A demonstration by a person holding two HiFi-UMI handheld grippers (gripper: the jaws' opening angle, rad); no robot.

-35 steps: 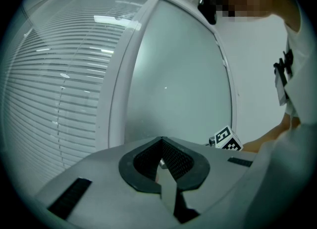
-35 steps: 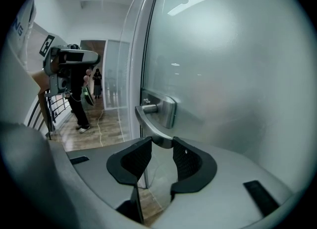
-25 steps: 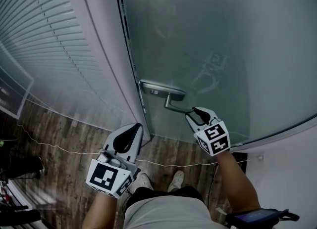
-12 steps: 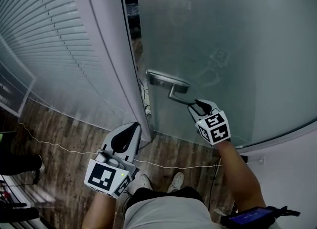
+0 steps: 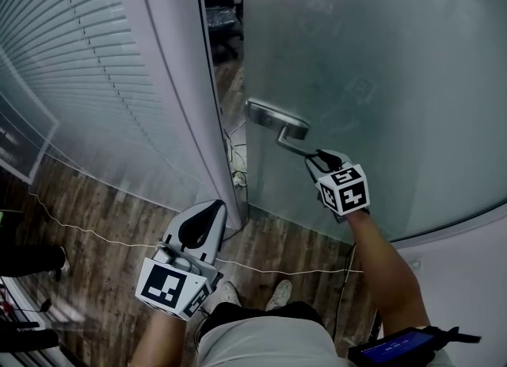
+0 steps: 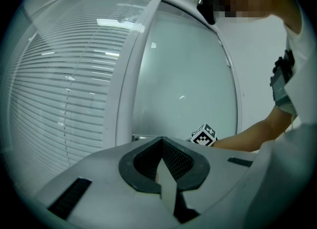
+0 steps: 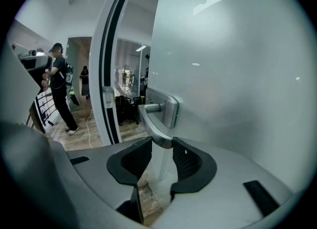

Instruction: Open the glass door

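Head view looks steeply down over the left gripper [image 5: 209, 212] and right gripper [image 5: 318, 157]. Left gripper view sits well back, about level, door [image 6: 183, 74] ahead of its jaws. Right gripper view is right up on the handle [image 7: 157, 126]. All three catch the door.

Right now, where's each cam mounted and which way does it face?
Head view: on the person's head, steeply down at glass door, left tongs, right tongs, right forearm, shoes.
Left gripper view: on shut left tongs, facing blinds and glass door; right forearm shows.
Right gripper view: on right tongs, clamped on door handle; doorway gap beyond.
Shared: head and right gripper views both show that grip.
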